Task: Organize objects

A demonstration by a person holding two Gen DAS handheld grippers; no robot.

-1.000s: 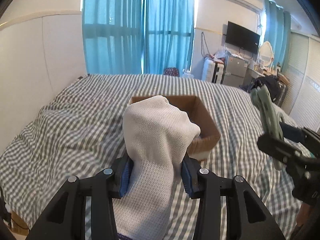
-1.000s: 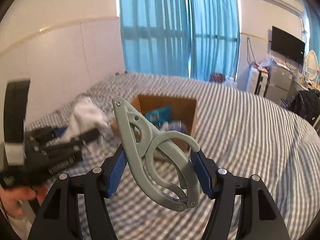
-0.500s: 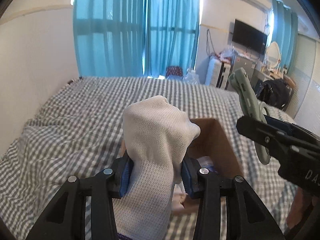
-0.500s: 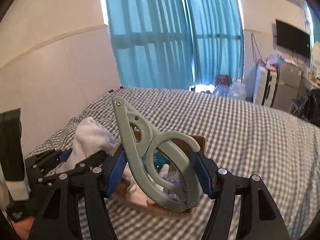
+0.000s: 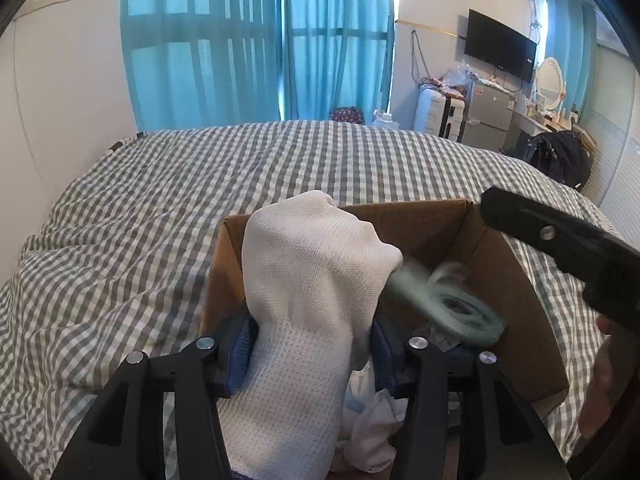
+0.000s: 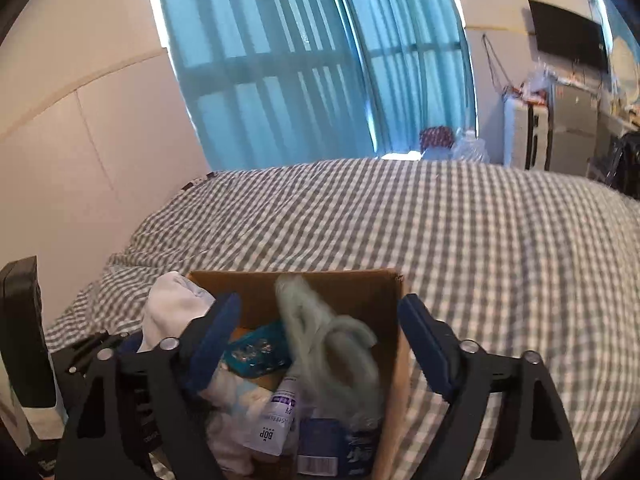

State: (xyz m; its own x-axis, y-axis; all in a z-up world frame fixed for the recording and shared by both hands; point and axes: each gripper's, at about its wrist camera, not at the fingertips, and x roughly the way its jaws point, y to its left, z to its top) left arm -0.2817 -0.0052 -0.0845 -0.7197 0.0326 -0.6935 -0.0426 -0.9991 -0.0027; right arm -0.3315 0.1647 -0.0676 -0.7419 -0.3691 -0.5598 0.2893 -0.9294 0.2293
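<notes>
My left gripper (image 5: 312, 344) is shut on a white knitted sock (image 5: 308, 292) and holds it over the near left corner of an open cardboard box (image 5: 516, 280) on the bed. My right gripper (image 6: 320, 340) is open above the box (image 6: 384, 292). The pale green plastic clip (image 6: 328, 344), blurred, is between its jaws and apart from them, falling into the box; it also shows in the left wrist view (image 5: 448, 300). The sock also shows at the left in the right wrist view (image 6: 172, 308).
The box holds a teal packet (image 6: 256, 352), a white tube (image 6: 276, 420), a blue pack (image 6: 324, 448) and white cloth (image 6: 236, 400). It sits on a grey checked bedspread (image 5: 160, 216). Blue curtains (image 5: 256, 48) and a TV (image 5: 500, 52) stand behind.
Both grippers have moved in over the box. My right gripper has opened and let go of the green clip, which is dropping into the box. The left still holds the sock.
</notes>
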